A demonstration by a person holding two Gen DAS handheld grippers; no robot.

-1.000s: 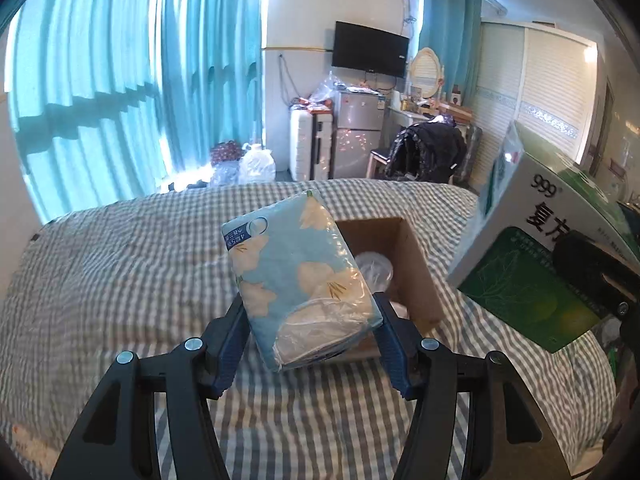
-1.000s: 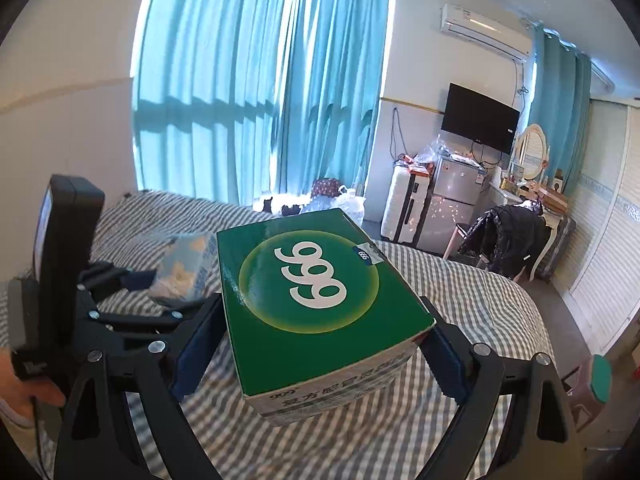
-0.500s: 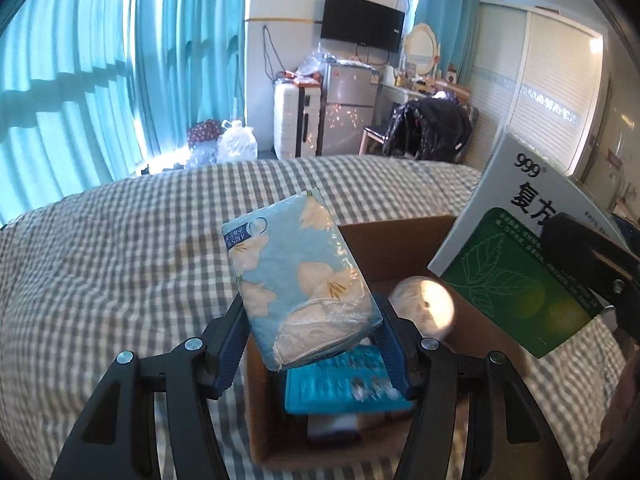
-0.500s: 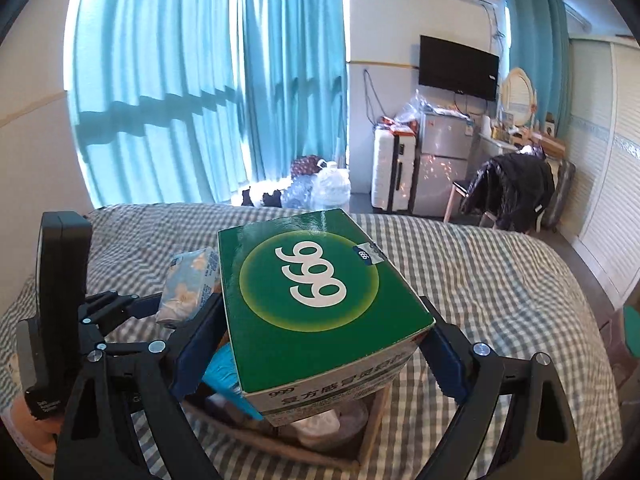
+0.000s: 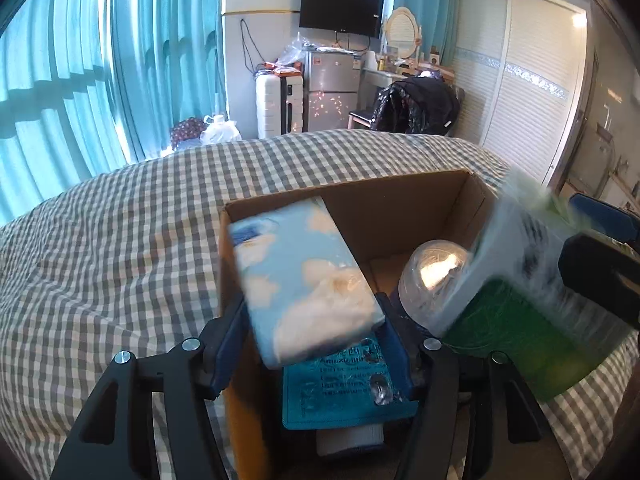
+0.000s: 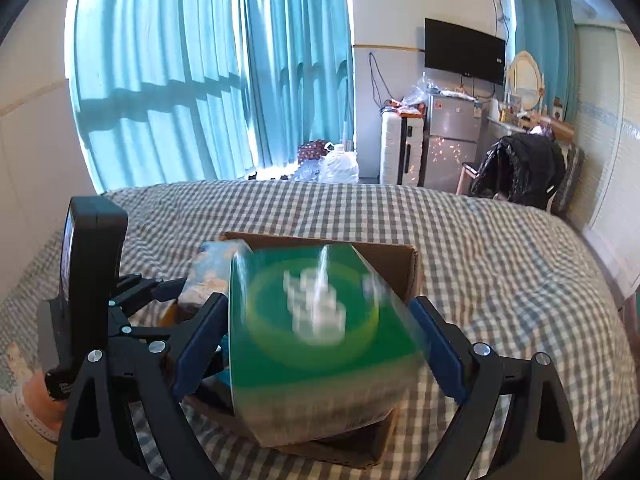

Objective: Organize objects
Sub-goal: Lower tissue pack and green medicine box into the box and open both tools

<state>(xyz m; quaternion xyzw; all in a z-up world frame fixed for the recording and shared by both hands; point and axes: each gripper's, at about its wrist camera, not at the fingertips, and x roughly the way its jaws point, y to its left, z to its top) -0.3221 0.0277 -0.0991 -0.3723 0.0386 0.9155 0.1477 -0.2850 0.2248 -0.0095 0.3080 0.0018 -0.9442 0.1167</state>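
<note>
A blue tissue pack with white flowers (image 5: 304, 276) sits between the fingers of my left gripper (image 5: 310, 344), over the open cardboard box (image 5: 400, 200); it looks blurred. My right gripper (image 6: 316, 344) has a green medicine box marked 999 (image 6: 316, 332) between its fingers, blurred, over the same cardboard box (image 6: 392, 256). The green box also shows at the right of the left wrist view (image 5: 516, 300). The tissue pack shows in the right wrist view (image 6: 212, 272). Inside the box lie a teal packet (image 5: 344, 388) and a clear domed lid (image 5: 432, 276).
The cardboard box stands on a bed with a grey checked cover (image 5: 120, 240). Beyond the bed are teal curtains (image 6: 180, 80), a white suitcase (image 6: 394, 148), a small fridge (image 6: 452, 136) and a chair with a black jacket (image 6: 520, 168). Wardrobe doors (image 5: 528, 100) are at right.
Both grippers have come down and forward over the cardboard box. The tissue pack and the green box have dropped lower between the fingers and now look motion-blurred.
</note>
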